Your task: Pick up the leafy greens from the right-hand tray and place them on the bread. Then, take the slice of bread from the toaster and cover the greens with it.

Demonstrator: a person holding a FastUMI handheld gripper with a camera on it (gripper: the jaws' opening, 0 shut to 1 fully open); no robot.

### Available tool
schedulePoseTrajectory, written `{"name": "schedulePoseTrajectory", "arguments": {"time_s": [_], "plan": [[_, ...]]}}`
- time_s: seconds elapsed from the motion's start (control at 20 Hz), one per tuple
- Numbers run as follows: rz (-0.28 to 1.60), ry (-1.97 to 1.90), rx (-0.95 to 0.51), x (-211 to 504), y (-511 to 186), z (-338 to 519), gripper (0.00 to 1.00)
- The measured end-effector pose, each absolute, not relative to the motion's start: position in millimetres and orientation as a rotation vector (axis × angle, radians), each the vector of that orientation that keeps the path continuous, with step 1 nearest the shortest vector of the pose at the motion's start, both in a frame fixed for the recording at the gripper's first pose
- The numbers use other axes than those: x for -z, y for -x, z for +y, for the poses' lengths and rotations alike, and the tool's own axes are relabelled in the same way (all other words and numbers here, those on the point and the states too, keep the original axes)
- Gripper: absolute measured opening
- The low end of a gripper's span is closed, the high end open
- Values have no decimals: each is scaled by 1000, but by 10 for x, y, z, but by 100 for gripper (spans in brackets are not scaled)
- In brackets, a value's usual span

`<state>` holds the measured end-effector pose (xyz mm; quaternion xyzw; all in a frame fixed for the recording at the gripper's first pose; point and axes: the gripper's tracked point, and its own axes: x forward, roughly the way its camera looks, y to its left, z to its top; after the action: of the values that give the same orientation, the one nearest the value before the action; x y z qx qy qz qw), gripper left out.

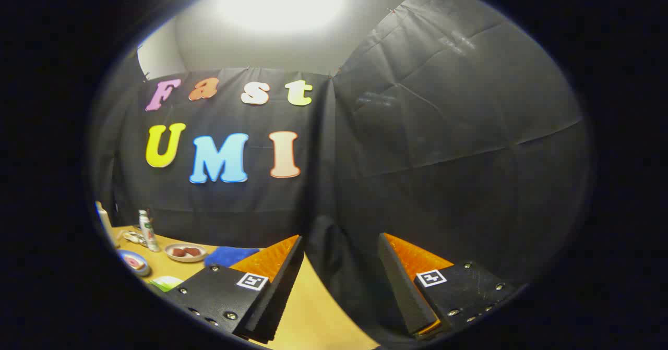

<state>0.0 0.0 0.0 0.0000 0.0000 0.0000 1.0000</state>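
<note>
The gripper is released, its fingers spread with nothing between them, raised above the wooden table. Far to the left sit a white plate, a blue cloth and a bottle. The greens cannot be made out.

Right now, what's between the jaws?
Nothing is held: the gripper is open, and between its jaws the gripper view shows bare wooden table and the black cloth wall. A blue cloth and a plate lie beyond the left finger.
</note>
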Motion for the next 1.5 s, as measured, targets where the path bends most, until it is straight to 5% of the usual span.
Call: {"name": "schedulePoseTrajectory", "arguments": {"time_s": [0.45,1.05,1.5], "plan": [[-9,19,-291,-274,78,1765,88],[133,97,-414,292,-70,2650,88],[597,213,-600,1718,322,3278,89]]}}
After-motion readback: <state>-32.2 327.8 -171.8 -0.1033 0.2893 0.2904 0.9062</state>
